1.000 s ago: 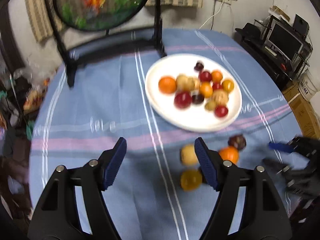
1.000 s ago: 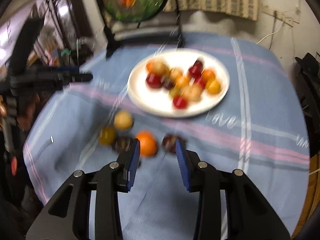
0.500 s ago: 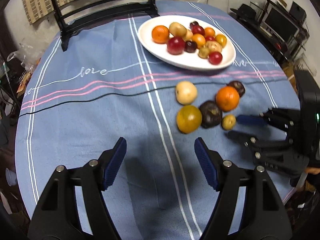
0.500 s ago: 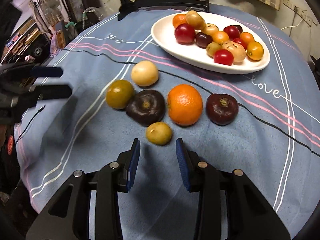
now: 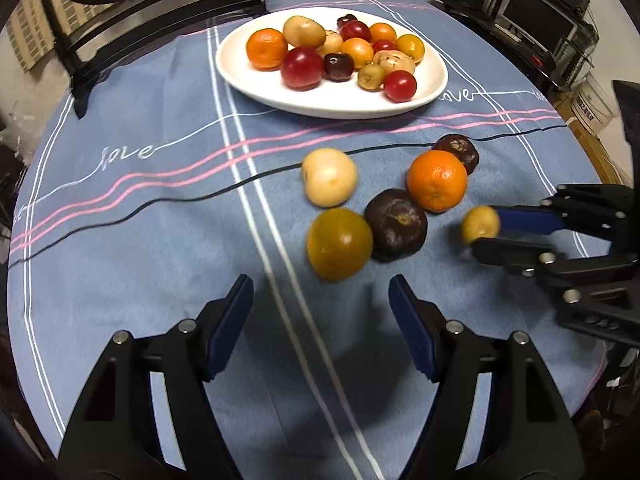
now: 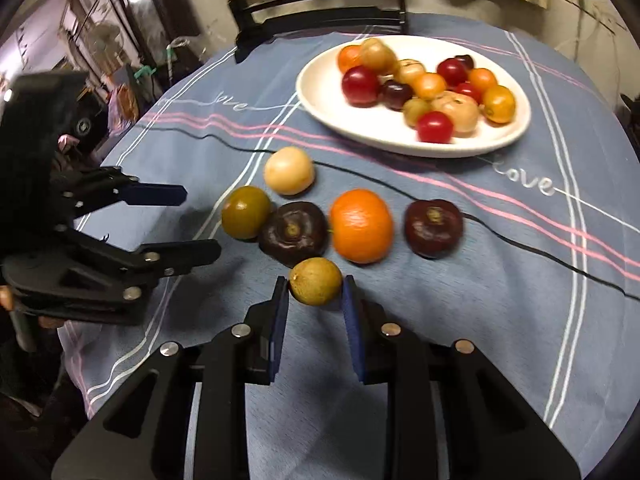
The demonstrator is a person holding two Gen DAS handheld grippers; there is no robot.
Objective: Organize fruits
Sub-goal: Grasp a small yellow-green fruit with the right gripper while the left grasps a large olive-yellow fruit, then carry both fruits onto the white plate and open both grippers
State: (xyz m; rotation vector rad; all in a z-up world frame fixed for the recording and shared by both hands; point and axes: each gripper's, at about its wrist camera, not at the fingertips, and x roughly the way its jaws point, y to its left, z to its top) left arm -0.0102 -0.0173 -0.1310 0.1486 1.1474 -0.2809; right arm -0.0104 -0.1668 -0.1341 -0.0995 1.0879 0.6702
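Observation:
Several loose fruits lie on the blue tablecloth in front of a white plate (image 5: pixel 432 88) (image 6: pixel 320 96) heaped with more fruit. My right gripper (image 6: pixel 314 294) (image 5: pixel 485 231) is closing on the small yellow-green fruit (image 6: pixel 315 281) (image 5: pixel 480 224), and both blue pads touch its sides. Just beyond it lie a dark purple fruit (image 6: pixel 292 232), an orange (image 6: pixel 362 226), a second dark fruit (image 6: pixel 434 227), an olive-green fruit (image 6: pixel 245 212) (image 5: pixel 339 243) and a pale round fruit (image 6: pixel 289 171). My left gripper (image 5: pixel 320 308) (image 6: pixel 196 220) stands open and holds nothing, just short of the olive-green fruit.
A black chair frame (image 5: pixel 160 32) stands at the table's far edge, behind the plate. Shelves with electronics (image 5: pixel 540 20) fill the far right, and clutter lies off the table's left side. The cloth to the left of the white stripes (image 5: pixel 256 184) carries no objects.
Both grippers have come down toward the loose fruits. The right gripper moved forward around the small yellow-green fruit and its jaws narrowed onto it. The left jaws kept their width.

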